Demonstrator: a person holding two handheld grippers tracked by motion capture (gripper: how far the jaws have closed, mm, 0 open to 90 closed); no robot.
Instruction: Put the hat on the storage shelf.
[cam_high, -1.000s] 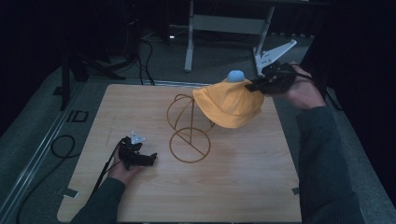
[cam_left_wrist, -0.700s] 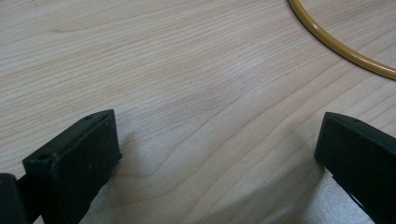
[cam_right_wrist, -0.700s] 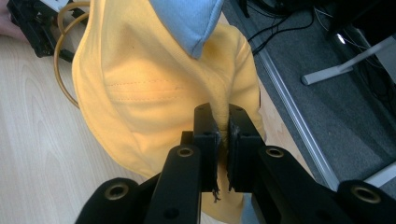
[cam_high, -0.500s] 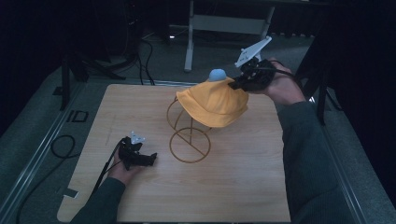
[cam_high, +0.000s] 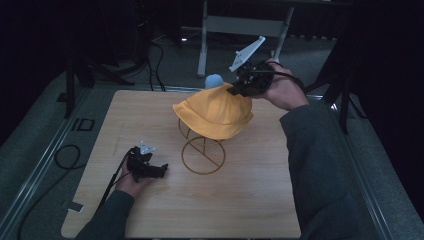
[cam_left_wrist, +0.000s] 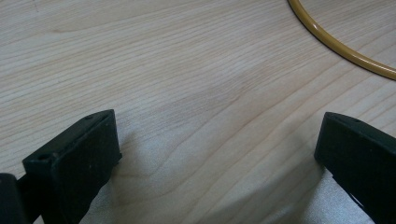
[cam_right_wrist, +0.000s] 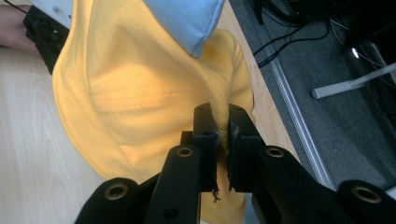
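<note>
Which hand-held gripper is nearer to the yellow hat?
Right. The right hand-held gripper pinches the yellow hat; the left hand-held gripper rests apart on the table.

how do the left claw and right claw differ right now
The left claw lies low on the wooden table, while the right claw is raised above the wire stand. The left claw's jaws stand wide apart with nothing between them; the right claw's are pinched on the yellow hat. Both are black and hand-held.
</note>
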